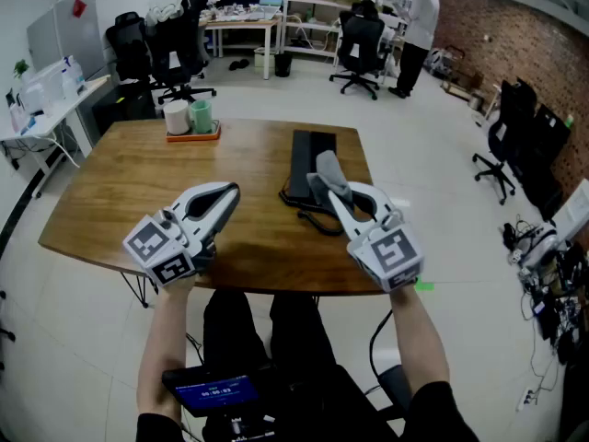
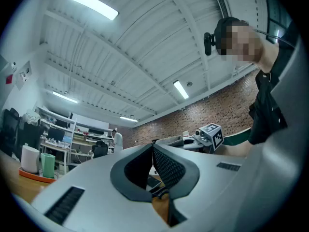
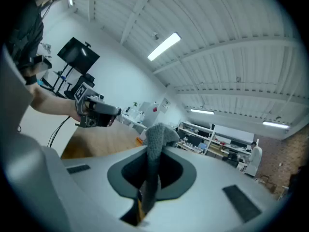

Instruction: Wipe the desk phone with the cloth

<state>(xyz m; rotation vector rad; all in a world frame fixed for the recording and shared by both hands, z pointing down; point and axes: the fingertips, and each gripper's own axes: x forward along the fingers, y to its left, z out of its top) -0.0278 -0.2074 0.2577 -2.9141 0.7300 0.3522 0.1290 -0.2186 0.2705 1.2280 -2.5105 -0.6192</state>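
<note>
Closest of all is a little blue screen (image 1: 216,392) on the person's lap, down at 6 o'clock. Just above it, two arms reach out over the wooden table (image 1: 120,187).

The right gripper (image 1: 334,194) has its two jaws pressed tight on the grey cloth (image 1: 329,168). The cloth sticks up out of the tips like a small flag. The left gripper (image 1: 226,194) has its jaws closed together with nothing between them. It hangs over the table and touches nothing.

The desk phone (image 1: 304,155) is the long black thing lying flat on the table. It is at 12 o'clock from the right gripper, just past the cloth. Its curly cord (image 1: 317,221) loops on the wood beside the right gripper. An orange tray with cups (image 1: 193,132) sits far off at 11 o'clock.

I think the cloth is picked up and the wiping has not started yet. Next, the right gripper should tip down and move toward 12 o'clock, so the cloth lies on the phone. Then it can rub along the phone. The left gripper may need to hold the phone so that it does not slide.
</note>
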